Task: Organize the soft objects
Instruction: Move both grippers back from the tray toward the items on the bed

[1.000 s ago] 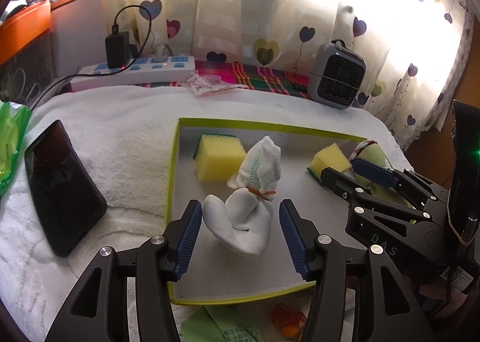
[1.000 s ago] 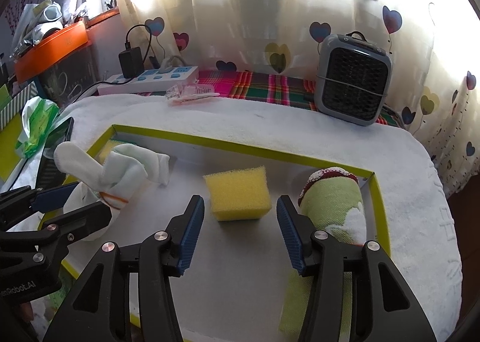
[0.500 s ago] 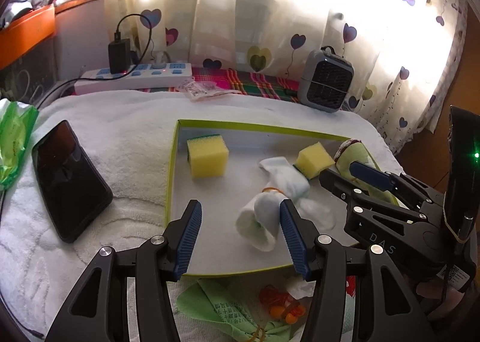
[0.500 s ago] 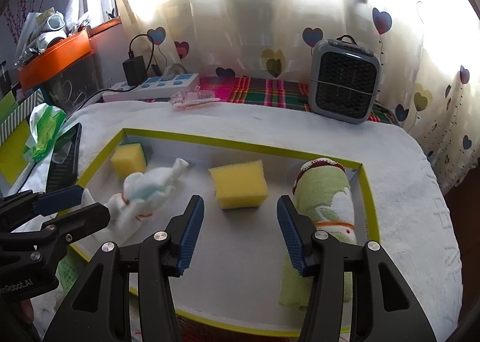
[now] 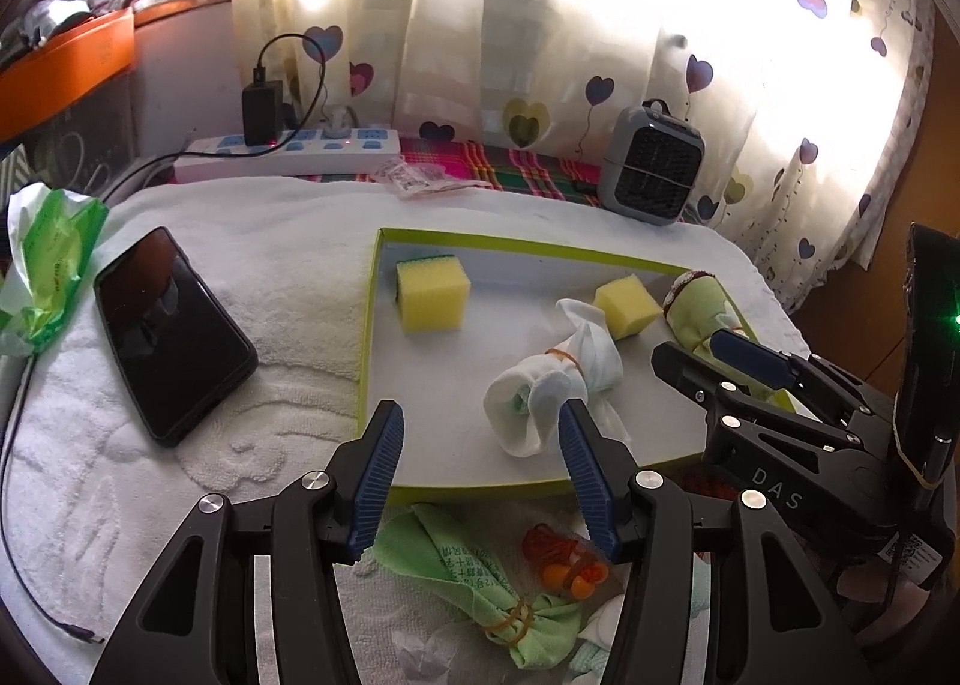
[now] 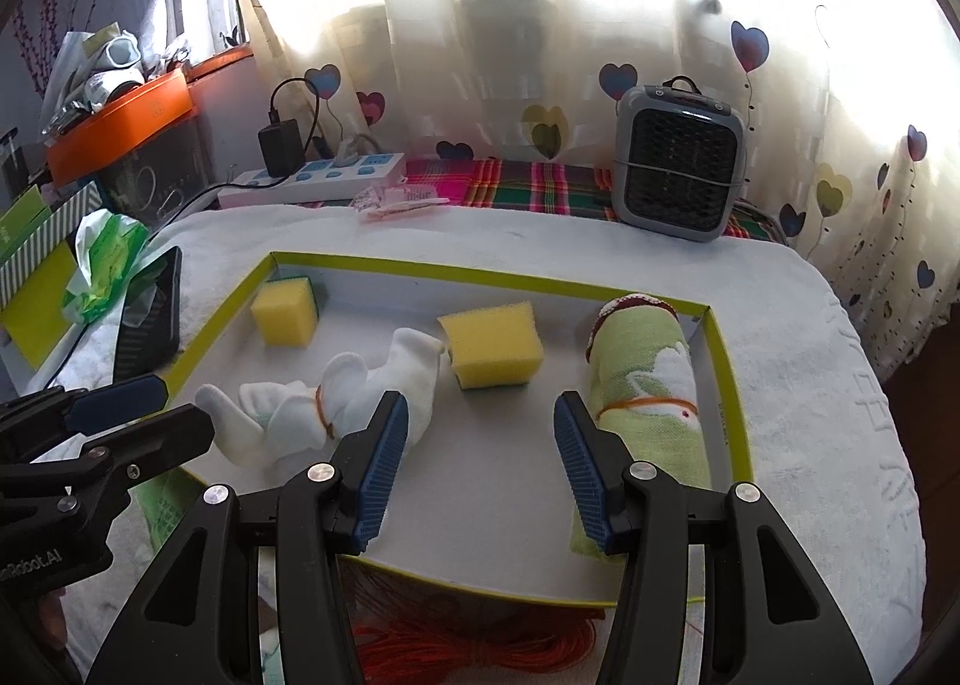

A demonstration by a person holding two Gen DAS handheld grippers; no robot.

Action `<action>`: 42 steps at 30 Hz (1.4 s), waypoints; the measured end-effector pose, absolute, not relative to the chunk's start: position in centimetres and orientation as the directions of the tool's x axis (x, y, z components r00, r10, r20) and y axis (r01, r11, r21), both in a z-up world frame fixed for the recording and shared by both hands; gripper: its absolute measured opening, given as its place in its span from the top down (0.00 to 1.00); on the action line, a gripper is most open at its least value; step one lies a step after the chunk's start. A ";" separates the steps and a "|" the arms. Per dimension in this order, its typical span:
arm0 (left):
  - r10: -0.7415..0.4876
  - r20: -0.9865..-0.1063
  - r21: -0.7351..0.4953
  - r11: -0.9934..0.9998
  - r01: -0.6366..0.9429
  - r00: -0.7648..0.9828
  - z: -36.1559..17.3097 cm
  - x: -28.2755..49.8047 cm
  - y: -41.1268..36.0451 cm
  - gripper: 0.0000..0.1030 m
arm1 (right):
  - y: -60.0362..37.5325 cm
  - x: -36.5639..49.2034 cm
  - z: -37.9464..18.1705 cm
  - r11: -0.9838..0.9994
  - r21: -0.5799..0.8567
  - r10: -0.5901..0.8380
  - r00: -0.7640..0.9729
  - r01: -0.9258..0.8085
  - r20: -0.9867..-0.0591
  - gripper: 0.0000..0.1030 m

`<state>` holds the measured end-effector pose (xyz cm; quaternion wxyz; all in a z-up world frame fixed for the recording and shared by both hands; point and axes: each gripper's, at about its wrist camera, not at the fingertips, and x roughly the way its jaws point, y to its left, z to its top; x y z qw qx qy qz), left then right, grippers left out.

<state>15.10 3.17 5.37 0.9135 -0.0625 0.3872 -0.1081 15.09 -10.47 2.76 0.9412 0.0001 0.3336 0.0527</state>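
White sock bundle [image 5: 555, 385] – rolled socks cinched with an orange rubber band [image 5: 564, 355], lying on its side inside the shallow green-rimmed tray [image 5: 369, 325], near the front edge between the two yellow sponges. Judging by looks: very light, fully compressible, no slip risk against the ribbed blue pads, nothing fragile. Best hold is across the banded waist, where the roll is tightest; the loose flared ends would likely just fold and pull out

Appearance – white knit with faint teal stitching, one end open like a cuff, the other splayed into floppy tips. Left sponge [image 5: 432, 295] sits in the tray's far-left corner, green scouring layer at its back; right sponge [image 5: 627, 304] just beside the bundle's far end. Green rolled towel [image 6: 651, 385], also banded, lies along the tray's right wall

Left hand-held gripper [image 5: 480, 469] – jaws wide apart, nothing between the pads, hanging over the tray's near rim with the bundle just ahead of its right finger. Right hand-held gripper [image 6: 480, 463] – also spread and empty, over bare tray floor between bundle and towel

Another green banded cloth [image 5: 474, 577] lies outside the tray on the white-towel-covered worktop [image 5: 240, 217], not yet sorted
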 end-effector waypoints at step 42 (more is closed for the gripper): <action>-0.320 -0.679 -0.347 0.933 0.095 0.661 3.1 7.2 10.1 0.48 | -8.3 3.7 1.1 0.966 0.242 0.230 0.730 -0.092 -0.644 0.50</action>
